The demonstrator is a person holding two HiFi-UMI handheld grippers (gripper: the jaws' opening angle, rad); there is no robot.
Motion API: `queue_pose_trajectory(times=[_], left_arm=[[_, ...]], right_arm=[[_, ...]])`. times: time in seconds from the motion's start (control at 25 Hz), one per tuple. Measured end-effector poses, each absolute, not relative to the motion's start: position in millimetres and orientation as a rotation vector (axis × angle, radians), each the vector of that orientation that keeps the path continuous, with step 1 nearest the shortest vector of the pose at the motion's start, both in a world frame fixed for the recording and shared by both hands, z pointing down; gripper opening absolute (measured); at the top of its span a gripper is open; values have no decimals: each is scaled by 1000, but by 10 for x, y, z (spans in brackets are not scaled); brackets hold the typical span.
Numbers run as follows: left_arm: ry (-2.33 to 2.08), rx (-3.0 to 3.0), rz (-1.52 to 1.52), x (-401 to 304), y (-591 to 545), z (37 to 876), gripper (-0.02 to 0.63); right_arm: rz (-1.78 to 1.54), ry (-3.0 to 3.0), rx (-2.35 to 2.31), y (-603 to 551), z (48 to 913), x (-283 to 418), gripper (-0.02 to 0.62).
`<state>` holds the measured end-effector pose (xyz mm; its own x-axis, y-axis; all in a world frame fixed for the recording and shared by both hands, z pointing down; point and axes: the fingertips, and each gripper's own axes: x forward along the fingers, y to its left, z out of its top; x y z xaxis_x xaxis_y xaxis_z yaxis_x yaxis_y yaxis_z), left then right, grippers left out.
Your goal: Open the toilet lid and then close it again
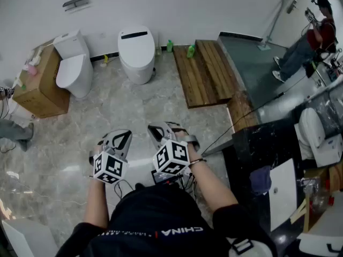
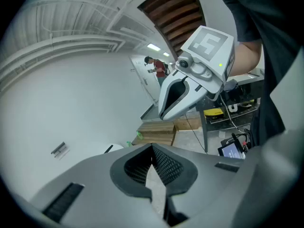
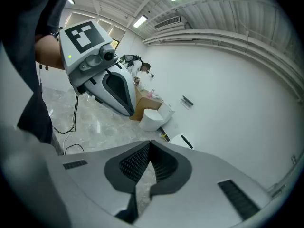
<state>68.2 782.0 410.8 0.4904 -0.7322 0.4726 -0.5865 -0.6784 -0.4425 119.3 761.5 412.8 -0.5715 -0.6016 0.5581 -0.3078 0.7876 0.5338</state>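
Note:
A white toilet [image 1: 136, 52] with a black strip on its shut lid stands against the far wall, well ahead of both grippers. Its top edge peeks over the jaws in the left gripper view [image 2: 114, 147] and the right gripper view [image 3: 183, 140]. My left gripper [image 1: 120, 135] and right gripper [image 1: 159, 128] are held side by side close to my body above the marble floor, both shut and with nothing in them. The left gripper's [image 2: 153, 148] own view also takes in the right gripper, and the right gripper's [image 3: 149, 146] view takes in the left.
A second white toilet [image 1: 72, 68] stands by a cardboard box [image 1: 37, 87] at the far left. A wooden platform [image 1: 206, 71] with green bottles [image 1: 191, 51] lies at the right. A black counter [image 1: 268, 159] is near my right side. A person [image 1: 308, 42] stands at the far right.

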Motion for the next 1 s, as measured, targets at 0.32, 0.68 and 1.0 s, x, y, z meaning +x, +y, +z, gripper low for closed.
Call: queue_pose_trajectory(times=[0.32,0.68,1.0], left_arm=[[1126,-2575,-953,666,7818,4151,9],[1171,-2620,-993,613,7642,4246,9],[1146,-2618,-1016,643,7398,4304,9]], right_arm=[[-475,-2204,670,7586,4183,1169,14],[-343,-2201,726,7372,4295,1213,14],[-273,-2230,731,7129,4360,1122,14]])
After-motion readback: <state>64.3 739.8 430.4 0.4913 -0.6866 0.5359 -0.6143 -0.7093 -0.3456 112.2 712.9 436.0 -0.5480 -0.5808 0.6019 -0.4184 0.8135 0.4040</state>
